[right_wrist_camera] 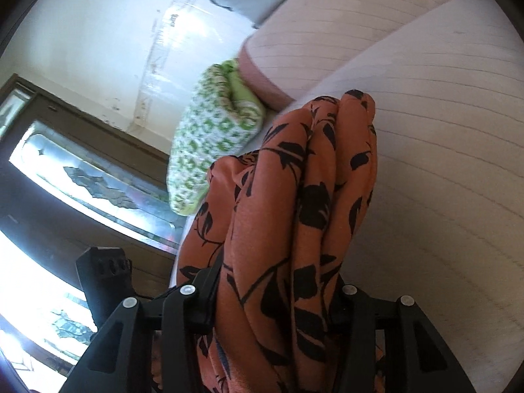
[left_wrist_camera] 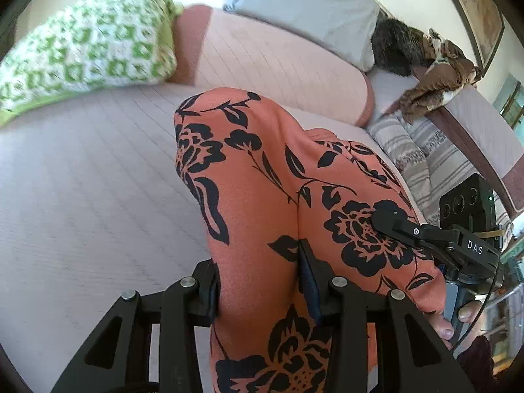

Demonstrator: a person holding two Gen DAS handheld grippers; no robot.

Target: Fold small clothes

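the orange garment (left_wrist_camera: 262, 177) with a black flower print hangs lifted over the pale quilted bed (left_wrist_camera: 82, 180), bunched into thick folds. in the left wrist view the left gripper (left_wrist_camera: 258, 291) has its two black fingers pressed on a fold of the cloth, one pad on each side, so it is clamped on the fabric. to the right in the same view the right gripper (left_wrist_camera: 386, 219) reaches in from the edge and pinches the garment further along; fingertips of a hand (left_wrist_camera: 458, 317) show below it. in the right wrist view the right gripper (right_wrist_camera: 275, 304) squeezes several gathered layers of the garment between its fingers, and the cloth rises in ridges ahead of it. a green and white patterned blanket (left_wrist_camera: 85, 52) lies rolled near a pink bolster (left_wrist_camera: 278, 62), well apart from the garment. a grey pillow (left_wrist_camera: 304, 6) sits behind the bolster. a striped cushion (left_wrist_camera: 422, 150) and brown cloth (left_wrist_camera: 435, 82) lie at the right.
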